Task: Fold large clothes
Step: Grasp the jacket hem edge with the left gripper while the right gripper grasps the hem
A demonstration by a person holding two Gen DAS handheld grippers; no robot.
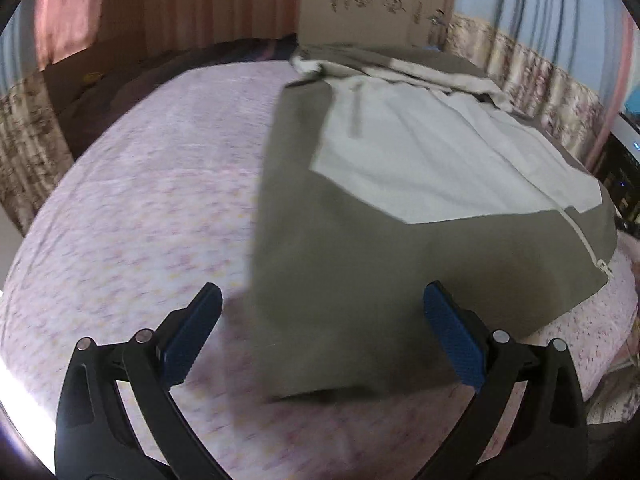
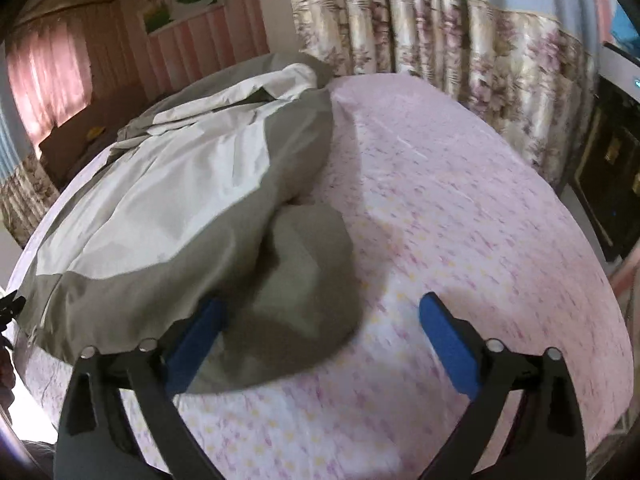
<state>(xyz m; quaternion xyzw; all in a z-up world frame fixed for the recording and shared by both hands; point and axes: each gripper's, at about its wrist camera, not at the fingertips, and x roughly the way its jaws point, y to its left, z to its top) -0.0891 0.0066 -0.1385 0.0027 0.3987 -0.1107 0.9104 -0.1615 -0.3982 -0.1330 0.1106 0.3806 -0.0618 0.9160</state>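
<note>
The large olive-and-white jacket (image 1: 400,184) lies spread on the bed (image 1: 140,200), and both the left gripper (image 1: 320,320) and right gripper (image 2: 320,332) hover at its near hem, jaws spread and empty, likely positioned to pinch that edge for a fold.

One olive-and-white jacket (image 1: 360,216), one pink floral bedsheet (image 1: 140,200), two grippers, left (image 1: 320,312) and right (image 2: 320,320), one cardboard box (image 1: 360,4)
</note>
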